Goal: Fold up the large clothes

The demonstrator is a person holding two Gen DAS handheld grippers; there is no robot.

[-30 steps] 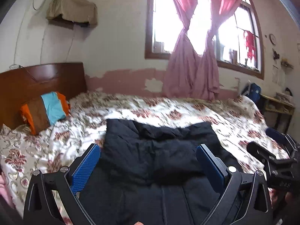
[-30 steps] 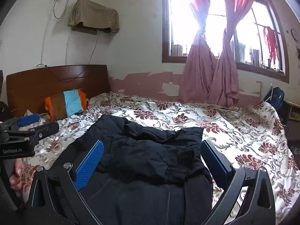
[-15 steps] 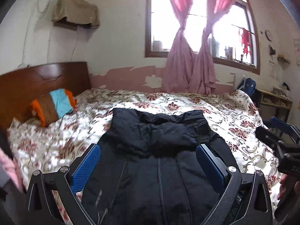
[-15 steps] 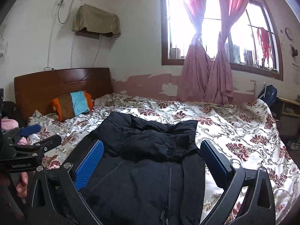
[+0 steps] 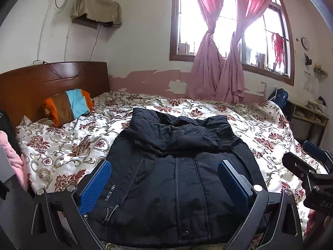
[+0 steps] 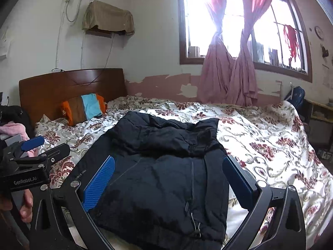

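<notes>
Jacket (image 5: 177,173), black and padded, lies on the floral bedspread (image 5: 62,145) directly ahead of both tools. Left gripper (image 5: 164,179) and right gripper (image 6: 168,179) stand spread wide, holding nothing. Judged bulky, soft, springy; best pinched at hem corners.

jacket (image 5: 177,177) hem hidden by tongs, wall clock (image 5: 305,43) unreadable

The jacket (image 5: 177,166) is black; the bedspread (image 5: 260,129) is white with dark-red flowers. The pillow (image 5: 66,106) is striped orange, brown and light blue, and the curtains (image 5: 218,62) are pink.
</notes>
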